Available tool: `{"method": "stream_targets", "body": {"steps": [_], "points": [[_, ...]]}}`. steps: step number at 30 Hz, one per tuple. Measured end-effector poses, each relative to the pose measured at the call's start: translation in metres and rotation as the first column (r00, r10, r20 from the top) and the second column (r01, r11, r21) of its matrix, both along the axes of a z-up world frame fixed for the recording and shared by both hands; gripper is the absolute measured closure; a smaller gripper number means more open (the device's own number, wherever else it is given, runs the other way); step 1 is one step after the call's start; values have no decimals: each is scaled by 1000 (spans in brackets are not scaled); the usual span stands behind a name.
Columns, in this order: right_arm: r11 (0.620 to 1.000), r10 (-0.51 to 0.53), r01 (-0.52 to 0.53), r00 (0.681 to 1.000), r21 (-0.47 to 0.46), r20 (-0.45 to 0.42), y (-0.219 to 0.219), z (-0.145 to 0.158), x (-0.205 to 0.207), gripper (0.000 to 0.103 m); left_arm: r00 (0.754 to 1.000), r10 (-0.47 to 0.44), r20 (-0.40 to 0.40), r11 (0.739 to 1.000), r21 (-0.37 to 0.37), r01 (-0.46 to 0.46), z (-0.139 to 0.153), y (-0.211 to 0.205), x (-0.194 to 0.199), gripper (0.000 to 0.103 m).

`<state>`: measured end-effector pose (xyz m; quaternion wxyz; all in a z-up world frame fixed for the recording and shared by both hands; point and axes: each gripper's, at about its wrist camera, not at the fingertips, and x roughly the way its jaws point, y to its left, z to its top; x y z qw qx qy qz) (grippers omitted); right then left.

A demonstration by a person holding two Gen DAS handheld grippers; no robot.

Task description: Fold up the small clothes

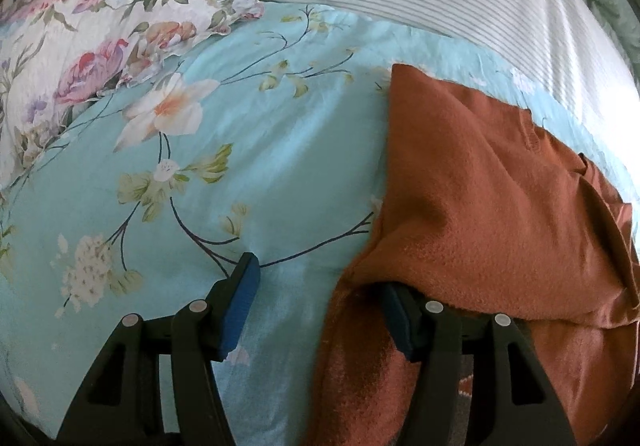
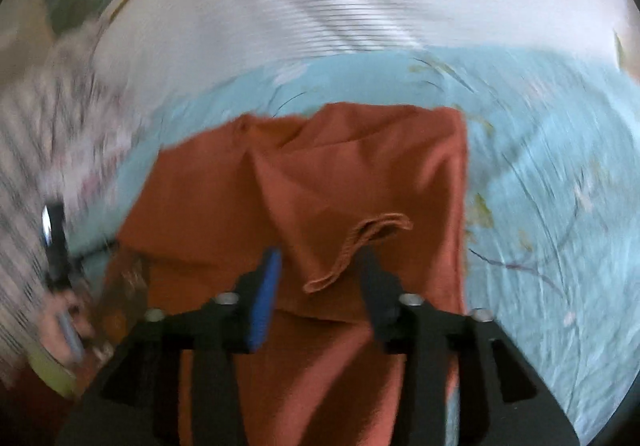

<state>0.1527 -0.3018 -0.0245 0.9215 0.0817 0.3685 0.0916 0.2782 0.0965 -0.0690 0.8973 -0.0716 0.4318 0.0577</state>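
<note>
Rust-orange garment (image 1: pixel 492 205) lay half-folded on the turquoise floral bedsheet (image 1: pixel 224 149), near edge hanging off the front. Left gripper (image 1: pixel 316 302) stood parted, one finger tucked under the cloth edge, nothing pinched. Right gripper (image 2: pixel 318 274) hovered spread over a hemmed flap (image 2: pixel 360 250), gripping nothing. Probably best to pinch that hem squarely, pull taut, lay flat, then smooth creases.

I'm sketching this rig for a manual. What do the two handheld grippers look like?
Both the left gripper and the right gripper have black plastic triangular-framed fingers with round silver pivot pins and flat blue rubbery pads. No cables or markings show.
</note>
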Motion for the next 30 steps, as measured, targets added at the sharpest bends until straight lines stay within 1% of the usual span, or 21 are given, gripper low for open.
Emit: {"method": "stream_targets", "body": {"steps": [2, 6, 7, 8, 9, 10, 12, 13, 14, 16, 17, 18, 19, 20, 21, 22, 24, 26, 29, 30], "points": [[997, 40, -39, 999, -67, 5, 13, -4, 3, 51, 1000, 1, 4, 1000, -6, -1, 0, 1, 0, 42], [984, 50, -61, 996, -168, -71, 27, -23, 27, 52, 1000, 2, 6, 1000, -12, -2, 0, 2, 0, 42], [978, 42, -59, 995, -201, -86, 30, -28, 32, 53, 1000, 2, 6, 1000, -15, -2, -1, 2, 0, 42], [974, 34, -55, 995, -219, -97, 30, -31, 35, 70, 1000, 4, 8, 1000, -18, -4, -1, 2, -1, 42], [976, 23, -45, 994, -211, -105, 26, -32, 37, 95, 1000, 4, 9, 1000, -19, -4, -1, 2, -1, 42], [983, 15, -35, 994, -179, -113, 20, -32, 38, 98, 1000, 6, 11, 1000, -21, -6, -1, 3, -1, 42], [999, 13, -17, 994, -32, -109, 1, -22, 35, 98, 1000, 6, 13, 1000, -24, -6, -1, 3, -1, 42], [997, 19, -11, 995, 77, -100, -11, -14, 31, 98, 1000, 7, 14, 1000, -26, -7, -1, 3, -1, 42], [987, 27, -11, 995, 162, -92, -18, -7, 28, 98, 1000, 8, 16, 1000, -26, -7, -1, 3, -2, 42], [939, 51, -25, 996, 344, -67, -36, 9, 22, 98, 1000, 11, 19, 999, -30, -10, -1, 4, -2, 42], [913, 59, -35, 997, 408, -46, -43, 18, 18, 98, 1000, 16, 22, 999, -35, -15, -1, 5, -2, 42], [893, 60, -41, 998, 448, -27, -49, 27, 17, 98, 999, 21, 26, 999, -40, -20, 0, 6, -3, 42], [886, 54, -39, 998, 461, -19, -53, 32, 17, 98, 999, 30, 32, 998, -47, -28, 0, 8, -4, 42], [892, 37, -25, 999, 452, -19, -58, 37, 20, 98, 999, 36, 36, 998, -53, -34, 0, 9, -5, 42], [905, 14, -3, 1000, 426, -23, -62, 39, 25, 98, 998, 41, 38, 998, -57, -39, 0, 11, -5, 42], [914, -7, 22, 999, 406, -38, -66, 37, 32, 98, 998, 46, 37, 997, -60, -43, 0, 11, -5, 42], [923, -61, 93, 993, 373, -97, -76, 19, 51, 98, 998, 48, 36, 997, -58, -46, -1, 12, -4, 42], [938, -106, 150, 982, 311, -154, -81, -2, 68, 98, 998, 46, 38, 998, -50, -44, -1, 11, -4, 42], [947, -158, 213, 961, 240, -229, -82, -37, 87, 98, 999, 42, 33, 998, -49, -40, -2, 11, -2, 41], [948, -165, 219, 958, 229, -234, -81, -42, 88, 98, 999, 42, 31, 998, -54, -40, -3, 12, -1, 40]]}}
